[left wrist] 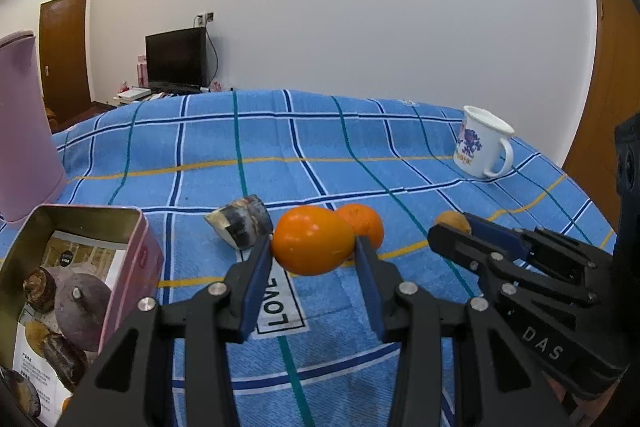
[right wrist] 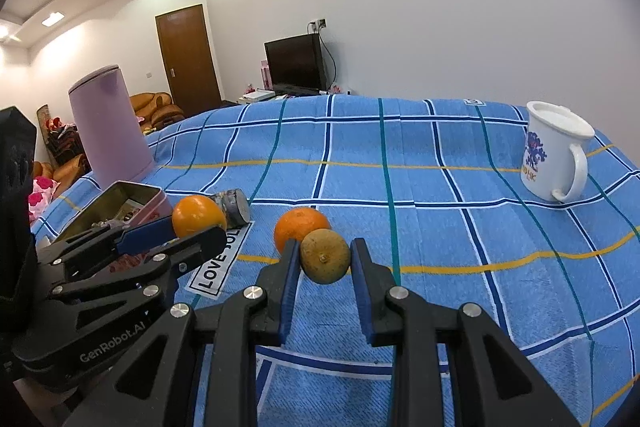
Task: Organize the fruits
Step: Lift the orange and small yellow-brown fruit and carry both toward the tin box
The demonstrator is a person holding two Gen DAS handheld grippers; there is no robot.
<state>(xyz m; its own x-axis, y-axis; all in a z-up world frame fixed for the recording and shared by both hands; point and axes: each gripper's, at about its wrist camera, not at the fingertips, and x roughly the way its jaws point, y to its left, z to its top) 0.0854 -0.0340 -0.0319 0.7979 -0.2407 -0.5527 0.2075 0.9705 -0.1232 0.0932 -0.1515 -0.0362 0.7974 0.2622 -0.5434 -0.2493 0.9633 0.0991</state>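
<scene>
Fruits: left gripper [left wrist: 314,255] fingers pinching smooth orange [left wrist: 312,239] above bed [left wrist: 360,155]; right gripper [right wrist: 325,259] fingers pinching dull orange [right wrist: 325,256] | carry level into tin [left wrist: 132,227] at bed's left edge, release low | left view alone shows tin's contents

1. The tablecloth [left wrist: 400,163] is seen in blue, checked with dark blue, white, teal and yellow lines.
2. A glossy orange fruit [left wrist: 312,241] is shown; the mandarin [left wrist: 362,223] behind it is orange too.
3. A dull yellow-brown citrus [right wrist: 325,256] is shown.
4. The mug [right wrist: 554,151] is white, printed in purple and orange.
5. The tin [left wrist: 132,247] is pink outside, gold inside.
6. The tall container [right wrist: 106,131] is mauve.
7. The gripper pads [left wrist: 256,291] are blue, set on black.
</scene>
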